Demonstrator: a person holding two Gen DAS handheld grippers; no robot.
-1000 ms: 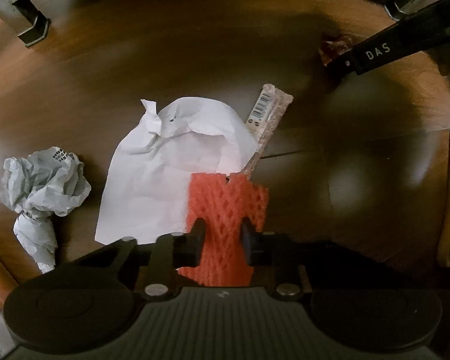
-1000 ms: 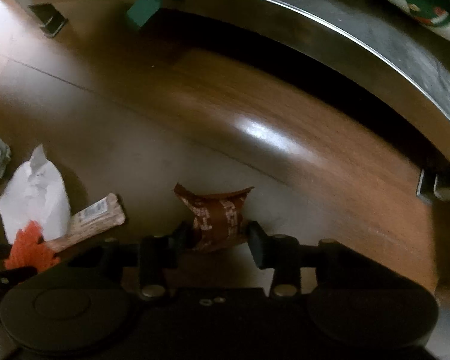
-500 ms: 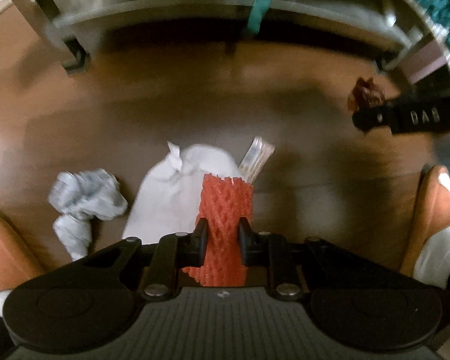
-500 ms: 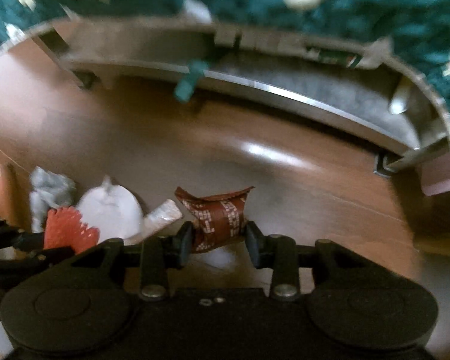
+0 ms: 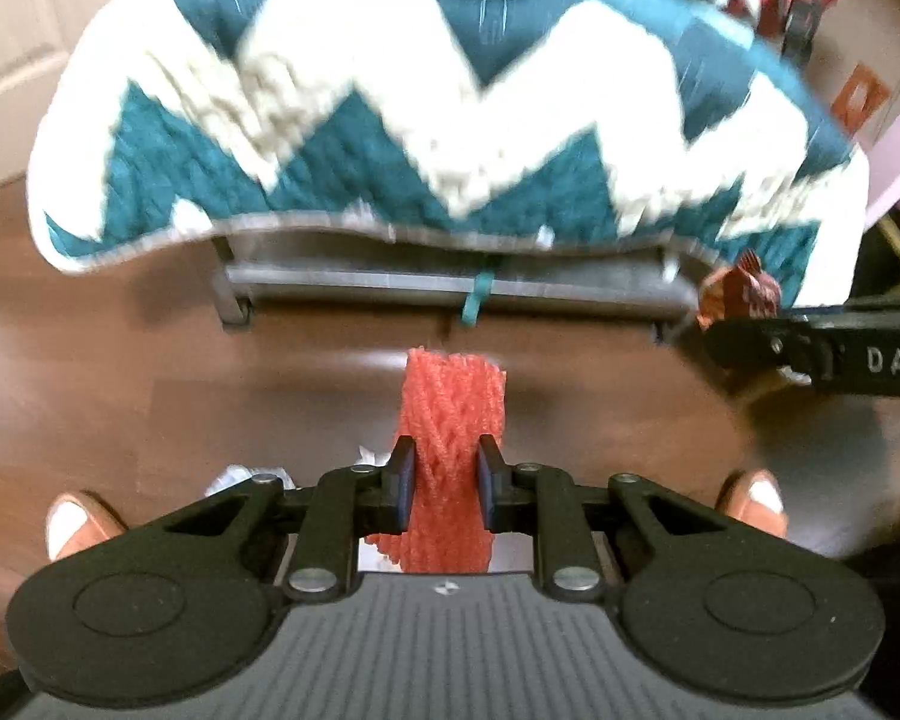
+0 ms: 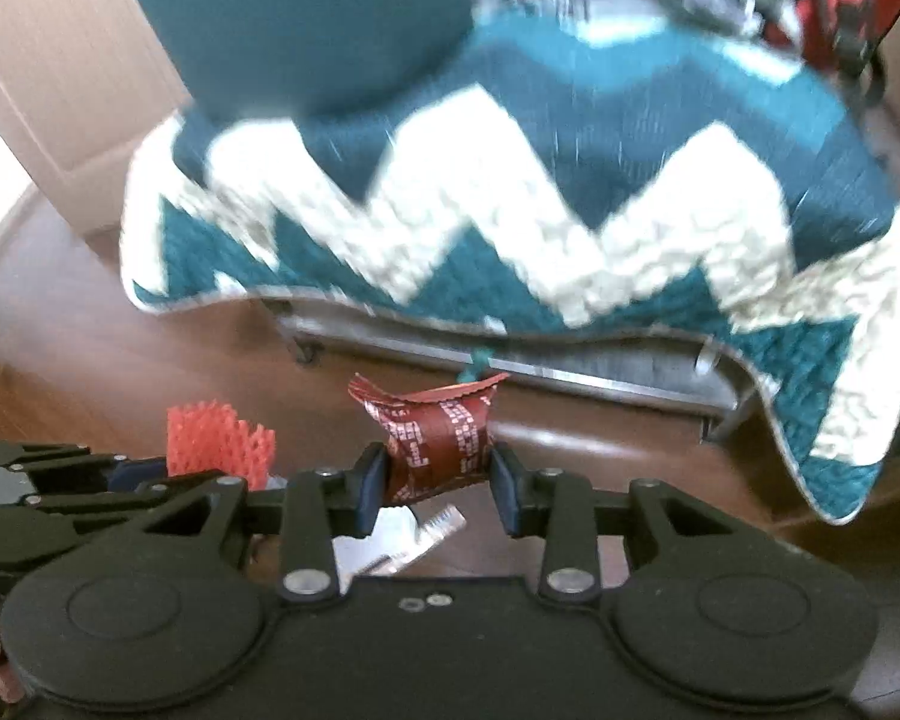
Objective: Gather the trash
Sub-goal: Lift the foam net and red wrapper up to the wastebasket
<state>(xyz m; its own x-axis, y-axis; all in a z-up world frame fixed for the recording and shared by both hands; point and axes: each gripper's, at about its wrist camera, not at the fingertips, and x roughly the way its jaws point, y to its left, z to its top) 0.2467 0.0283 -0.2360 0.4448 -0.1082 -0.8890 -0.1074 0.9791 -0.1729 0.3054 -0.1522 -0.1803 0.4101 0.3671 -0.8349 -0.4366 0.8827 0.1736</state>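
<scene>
My left gripper (image 5: 447, 474) is shut on an orange-red foam net sleeve (image 5: 453, 402) and holds it well above the wooden floor. My right gripper (image 6: 438, 474) is shut on a crumpled brown wrapper (image 6: 435, 441) with white print. In the left wrist view the right gripper (image 5: 750, 324) shows at the right with the wrapper (image 5: 744, 294). In the right wrist view the net sleeve (image 6: 216, 441) shows at the left. A strip wrapper (image 6: 432, 531) and white paper (image 6: 366, 552) lie on the floor below, mostly hidden.
A bed with a teal and cream zigzag blanket (image 5: 450, 120) and a grey metal frame (image 5: 450, 285) stands ahead. Orange slippers (image 5: 75, 525) (image 5: 756, 498) are at both lower sides. A pale door (image 6: 48, 90) is at the left.
Both grippers have risen from the floor with their trash and tilted up. The view has swung from the floor litter to the bed and blanket.
</scene>
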